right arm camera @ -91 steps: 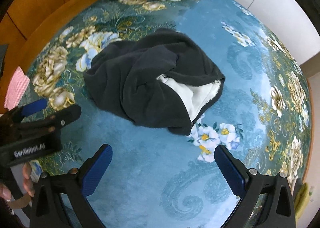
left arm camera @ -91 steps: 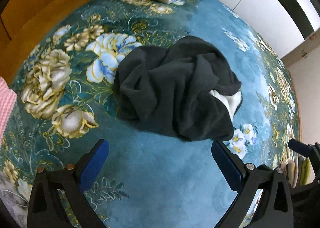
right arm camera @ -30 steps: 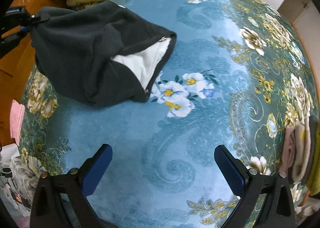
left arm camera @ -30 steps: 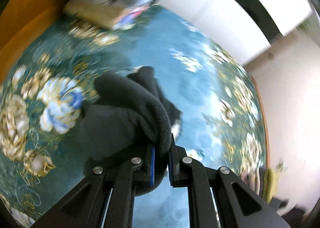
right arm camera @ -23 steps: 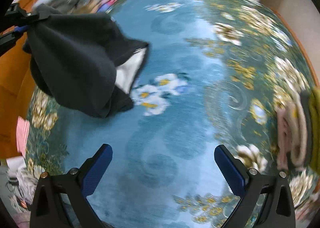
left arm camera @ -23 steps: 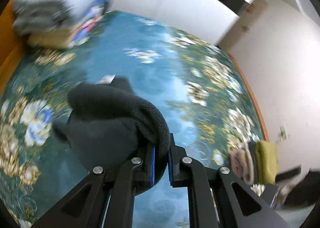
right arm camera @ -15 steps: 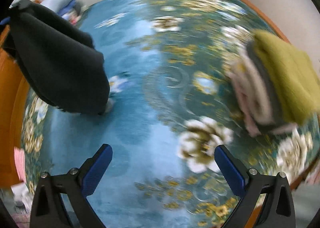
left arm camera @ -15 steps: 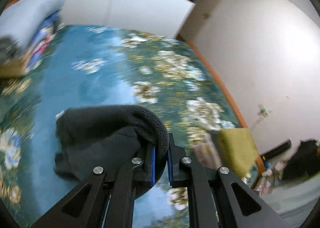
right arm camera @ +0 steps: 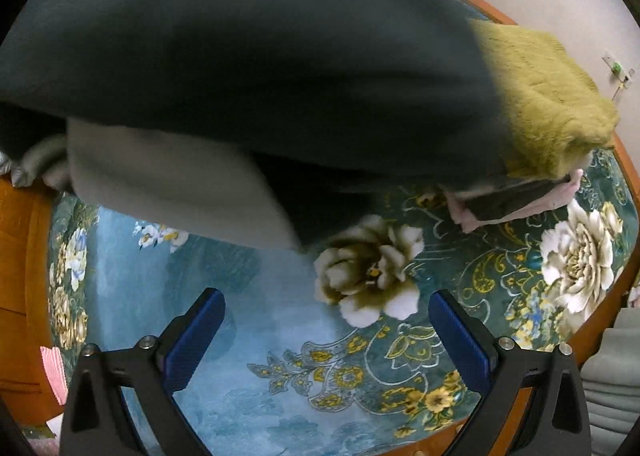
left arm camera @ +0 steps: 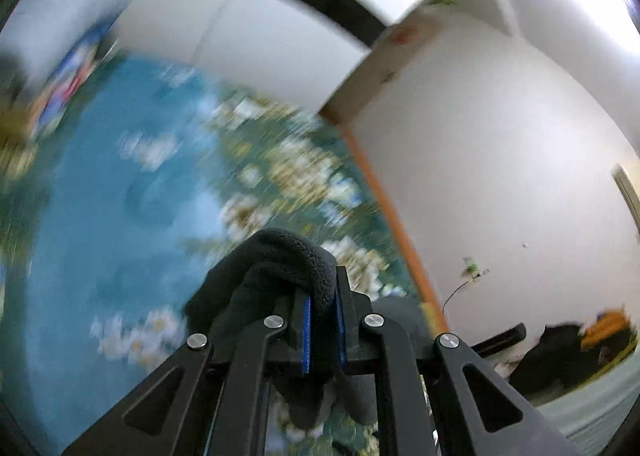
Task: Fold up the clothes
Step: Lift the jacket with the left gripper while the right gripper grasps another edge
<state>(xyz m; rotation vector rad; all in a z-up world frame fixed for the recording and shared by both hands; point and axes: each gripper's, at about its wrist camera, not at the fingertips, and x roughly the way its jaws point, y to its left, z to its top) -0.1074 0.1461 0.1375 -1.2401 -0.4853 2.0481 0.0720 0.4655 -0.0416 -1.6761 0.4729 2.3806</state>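
Observation:
My left gripper (left arm camera: pixel 322 330) is shut on a fold of the dark grey fleece garment (left arm camera: pixel 280 264) and holds it up above the blue floral bedspread (left arm camera: pixel 100 191). In the right wrist view the same garment (right arm camera: pixel 248 51) hangs blurred across the top of the frame, its pale lining (right arm camera: pixel 168 191) showing at the lower left. My right gripper (right arm camera: pixel 326 340) is open and empty, low over the bedspread (right arm camera: pixel 280 396), below the hanging garment.
A stack of folded clothes topped by an olive green piece (right arm camera: pixel 548 103) sits at the bed's right edge, partly behind the garment. Another blurred pile (left arm camera: pixel 60 67) lies at the far left. The wooden bed edge (right arm camera: pixel 24 276) runs along the left, a white wall (left arm camera: pixel 500 175) beyond.
My left gripper closed on the dark garment, lifted it off the bed and swung it right. It now hangs over my right gripper's view. The right gripper stayed open and turned toward the folded stack.

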